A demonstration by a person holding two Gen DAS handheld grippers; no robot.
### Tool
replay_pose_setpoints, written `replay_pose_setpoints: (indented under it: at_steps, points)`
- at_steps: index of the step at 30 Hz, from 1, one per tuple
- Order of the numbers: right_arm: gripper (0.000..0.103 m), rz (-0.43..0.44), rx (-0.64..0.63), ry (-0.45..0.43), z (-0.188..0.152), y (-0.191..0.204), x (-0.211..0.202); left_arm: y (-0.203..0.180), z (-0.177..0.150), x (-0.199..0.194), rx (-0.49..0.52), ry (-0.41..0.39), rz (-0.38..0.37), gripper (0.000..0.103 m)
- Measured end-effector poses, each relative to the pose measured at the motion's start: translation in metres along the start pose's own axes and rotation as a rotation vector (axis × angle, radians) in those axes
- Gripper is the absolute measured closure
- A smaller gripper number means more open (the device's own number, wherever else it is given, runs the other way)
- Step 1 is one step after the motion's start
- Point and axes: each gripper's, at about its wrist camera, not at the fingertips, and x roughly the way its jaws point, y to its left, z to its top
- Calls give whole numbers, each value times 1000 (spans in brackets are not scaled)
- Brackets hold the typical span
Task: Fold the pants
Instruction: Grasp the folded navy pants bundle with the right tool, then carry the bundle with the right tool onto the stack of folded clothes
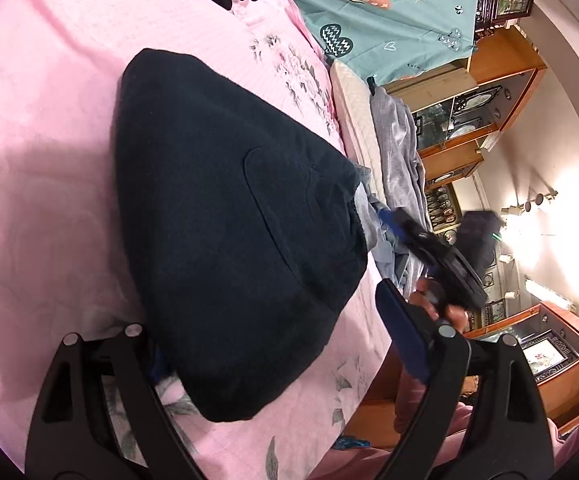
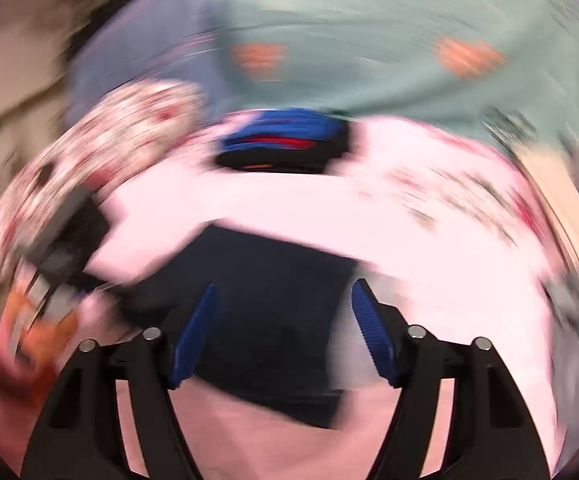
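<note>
The pants (image 1: 225,216) are dark, matt, fuzzy cloth. The bedsheet (image 1: 49,128) is smooth pink cloth (flower-printed). The cabinet (image 1: 501,68) looks like glossy wood.

The left wrist view is sharp and evenly bright over the pink bedspread (image 1: 49,128), with a soft grey shadow falling on the bed left of the dark folded pants (image 1: 225,216). Wall lamps (image 1: 529,204) at the right flare into white glare that washes out the wall around them. The fisheye bends the bed's edges and the cabinets (image 1: 489,92), and a dark ring vignettes every corner. The right wrist view is heavily smeared by motion: the teal sheet (image 2: 369,60) and bedspread streak in arcs, only the tool's own arms staying crisp.
</note>
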Motion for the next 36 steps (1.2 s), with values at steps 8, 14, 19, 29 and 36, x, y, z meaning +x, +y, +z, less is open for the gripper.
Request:
replay_pose_setpoints:
  at_steps: [8, 14, 19, 29, 36]
  points:
    - [32, 233, 503, 314, -40, -86, 68, 1, 2, -1, -3, 4, 16, 14]
    - [25, 334, 492, 355, -40, -56, 93, 3, 1, -6, 13, -20, 8, 17]
    - [58, 275, 412, 362, -26, -38, 104, 0, 2, -19, 72, -49, 5, 36]
    - [70, 368, 291, 137, 24, -7, 76, -26, 67, -99, 311, -256, 157, 30]
    - [68, 458, 215, -14, 98, 13, 139, 71, 119, -80, 208, -222, 485, 18]
